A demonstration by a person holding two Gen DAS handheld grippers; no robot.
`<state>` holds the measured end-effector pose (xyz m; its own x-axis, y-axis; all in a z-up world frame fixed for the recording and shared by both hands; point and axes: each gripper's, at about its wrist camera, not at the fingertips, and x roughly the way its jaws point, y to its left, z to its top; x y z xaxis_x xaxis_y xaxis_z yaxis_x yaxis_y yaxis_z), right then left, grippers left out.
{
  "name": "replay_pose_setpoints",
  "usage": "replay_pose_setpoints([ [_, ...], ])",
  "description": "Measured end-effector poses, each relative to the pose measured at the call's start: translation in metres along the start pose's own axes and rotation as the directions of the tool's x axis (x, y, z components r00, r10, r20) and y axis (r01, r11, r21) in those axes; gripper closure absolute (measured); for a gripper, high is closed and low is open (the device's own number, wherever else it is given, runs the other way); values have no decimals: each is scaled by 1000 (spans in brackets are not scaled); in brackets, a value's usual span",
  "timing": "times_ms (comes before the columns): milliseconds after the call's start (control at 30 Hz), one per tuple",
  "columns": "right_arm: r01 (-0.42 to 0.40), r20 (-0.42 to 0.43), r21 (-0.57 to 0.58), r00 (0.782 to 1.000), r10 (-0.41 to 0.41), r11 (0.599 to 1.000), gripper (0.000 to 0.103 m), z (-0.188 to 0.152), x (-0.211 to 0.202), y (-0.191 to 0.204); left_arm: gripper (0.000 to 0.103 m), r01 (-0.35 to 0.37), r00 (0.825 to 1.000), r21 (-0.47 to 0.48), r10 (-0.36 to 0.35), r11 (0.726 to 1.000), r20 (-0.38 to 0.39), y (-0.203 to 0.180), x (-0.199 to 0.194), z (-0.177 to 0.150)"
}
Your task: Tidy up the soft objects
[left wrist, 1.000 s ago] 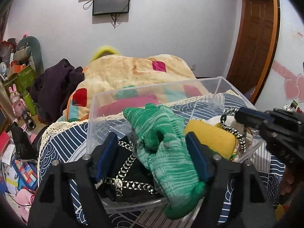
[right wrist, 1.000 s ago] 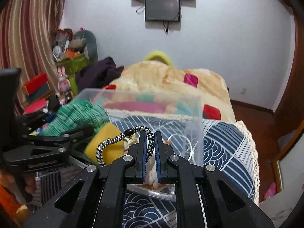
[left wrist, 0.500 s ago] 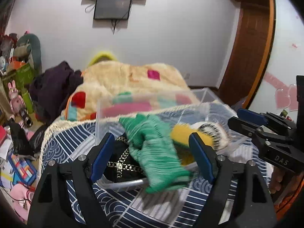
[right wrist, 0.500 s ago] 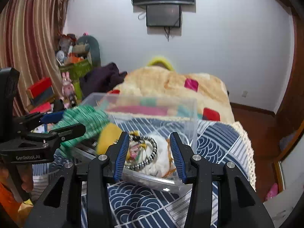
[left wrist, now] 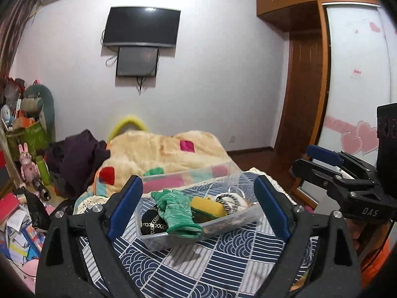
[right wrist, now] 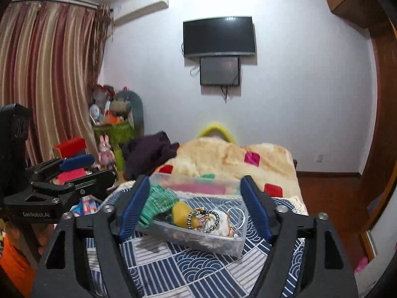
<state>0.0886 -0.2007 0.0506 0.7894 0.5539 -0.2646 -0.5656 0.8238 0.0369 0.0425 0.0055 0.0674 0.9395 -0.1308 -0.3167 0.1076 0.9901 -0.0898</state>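
Bedding fills the middle of both views: a blue and white patterned cover [left wrist: 223, 260] is spread across the lower centre, and a cream blanket with coloured squares [left wrist: 158, 151] is heaped behind it. A clear plastic bin [left wrist: 244, 219] is set on the patterned cover, at the lower centre of each frame. Draped over the bin's near left rim is a green knitted piece [left wrist: 177, 213], with a yellow soft item [left wrist: 207, 206] just beside it to the right and a black item with a pale chain [left wrist: 151, 221] at the lower left inside the bin. A black and white braided loop [right wrist: 204, 221] is seen lying on white cloth toward the right of the bin. The left gripper [left wrist: 198, 207] is held above and in front of the bin with its jaws spread wide and nothing between them. The right gripper [right wrist: 194, 207] is likewise parted and empty, framing the bin from the other side. A dark television [right wrist: 219, 37] is mounted on the wall at upper centre.
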Motion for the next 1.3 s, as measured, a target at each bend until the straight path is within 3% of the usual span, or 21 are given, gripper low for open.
replay_pose_setpoints([
  [100,11,18,-9,1000,-11,1000,19,-3,-12,4,1,-8,1000,5,7,1000,29,-6,-17,-1],
  [333,16,30,4,999,-16,1000,8,-13,-22,8,0,-16,999,9,15,1000,53,-14,-35,-12],
  [1300,15,8,28,1000,-15,999,7,-27,-24,7,0,-4,999,16,4,1000,34,-20,-34,-29],
])
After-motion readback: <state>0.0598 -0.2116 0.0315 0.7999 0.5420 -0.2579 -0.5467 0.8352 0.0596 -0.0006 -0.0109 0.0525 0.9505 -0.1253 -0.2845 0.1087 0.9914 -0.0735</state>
